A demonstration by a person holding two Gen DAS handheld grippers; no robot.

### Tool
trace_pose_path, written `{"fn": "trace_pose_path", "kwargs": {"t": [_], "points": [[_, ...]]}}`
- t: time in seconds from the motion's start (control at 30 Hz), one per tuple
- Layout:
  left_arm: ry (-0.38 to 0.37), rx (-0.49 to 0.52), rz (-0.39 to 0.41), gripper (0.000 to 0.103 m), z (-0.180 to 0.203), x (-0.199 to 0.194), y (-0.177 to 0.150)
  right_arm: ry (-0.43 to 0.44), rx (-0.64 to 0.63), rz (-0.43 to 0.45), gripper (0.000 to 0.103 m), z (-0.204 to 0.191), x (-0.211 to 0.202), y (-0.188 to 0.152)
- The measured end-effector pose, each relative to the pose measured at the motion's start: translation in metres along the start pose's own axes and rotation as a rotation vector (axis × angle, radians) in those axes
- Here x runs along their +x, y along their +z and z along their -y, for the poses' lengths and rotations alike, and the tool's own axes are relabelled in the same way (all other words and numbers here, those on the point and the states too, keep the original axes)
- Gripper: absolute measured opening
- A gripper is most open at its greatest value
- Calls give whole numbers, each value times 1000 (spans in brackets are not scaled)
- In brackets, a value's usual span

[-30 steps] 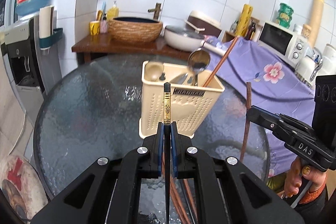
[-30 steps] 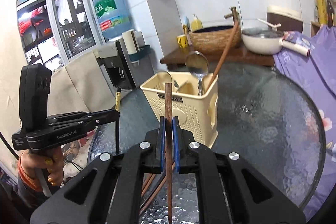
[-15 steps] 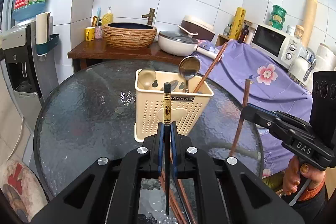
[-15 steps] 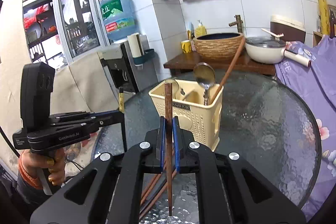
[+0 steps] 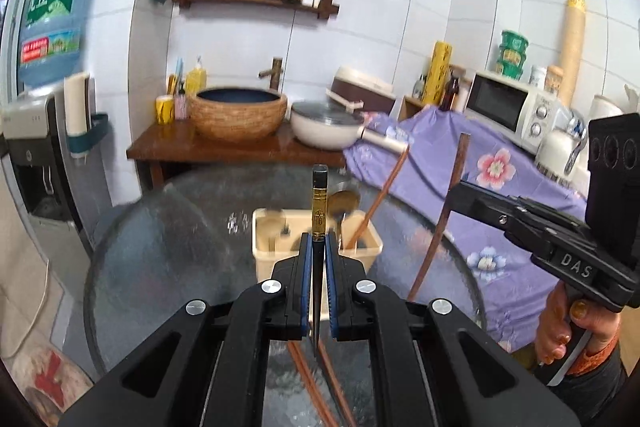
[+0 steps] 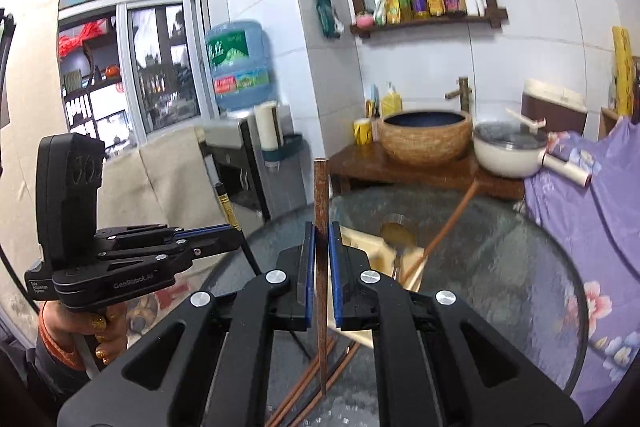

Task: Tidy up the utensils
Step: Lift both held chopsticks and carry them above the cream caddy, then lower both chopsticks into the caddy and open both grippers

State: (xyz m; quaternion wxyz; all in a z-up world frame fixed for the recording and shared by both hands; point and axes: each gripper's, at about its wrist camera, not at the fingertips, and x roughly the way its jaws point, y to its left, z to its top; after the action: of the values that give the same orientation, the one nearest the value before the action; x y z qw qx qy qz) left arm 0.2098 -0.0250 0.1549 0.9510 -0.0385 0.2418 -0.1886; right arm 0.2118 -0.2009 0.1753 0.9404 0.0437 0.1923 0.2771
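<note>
The left claw (image 5: 319, 247) was black with blue pads and pinched a black chopstick (image 5: 319, 195) banded in gold. The right claw (image 6: 321, 247), also black and blue, pinched a reddish-brown chopstick (image 6: 321, 187). The utensil holder (image 5: 280, 259) was cream. The round counter (image 5: 168, 247) was pebbled grey glass. A cloth (image 5: 500, 187) was lilac with pink and blue flowers.

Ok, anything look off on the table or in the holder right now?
Mostly fine. One brown chopstick leans steeply out of the cream holder beside a spoon, and a few loose chopsticks lie crossed on the glass table. Each hand-held gripper grips a mismatched stick: black left, brown right.
</note>
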Motion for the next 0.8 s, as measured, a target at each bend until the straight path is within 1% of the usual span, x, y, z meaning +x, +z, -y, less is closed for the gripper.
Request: {"fn": "trace_pose_path", "kwargs": {"t": [0.13, 0.2, 0.3, 0.33, 0.43, 0.5, 0.6, 0.7, 0.8], "points": [[-18, 4, 41, 7, 5, -5, 37, -5, 24, 54, 8, 4, -2, 41], [-18, 2, 66, 7, 7, -7, 58, -27, 19, 90, 8, 4, -3, 63], [11, -5, 118, 7, 7, -7, 91, -65, 6, 141, 8, 4, 0, 87], [16, -10, 126, 7, 6, -5, 97, -76, 7, 154, 8, 6, 3, 95], [67, -9, 154, 7, 4, 6, 111, -118, 6, 166, 8, 11, 17, 105], [82, -18, 148, 7, 1, 19, 113, -140, 3, 170, 8, 15, 28, 103], [100, -39, 116, 7, -6, 43, 104, -164, 22, 139, 8, 24, 50, 86], [128, -54, 69, 7, -16, 70, 82, -183, 38, 107, 8, 37, 71, 61], [114, -85, 11, 7, -25, 90, 60, -184, 64, 65, 8, 46, 86, 41]]}}
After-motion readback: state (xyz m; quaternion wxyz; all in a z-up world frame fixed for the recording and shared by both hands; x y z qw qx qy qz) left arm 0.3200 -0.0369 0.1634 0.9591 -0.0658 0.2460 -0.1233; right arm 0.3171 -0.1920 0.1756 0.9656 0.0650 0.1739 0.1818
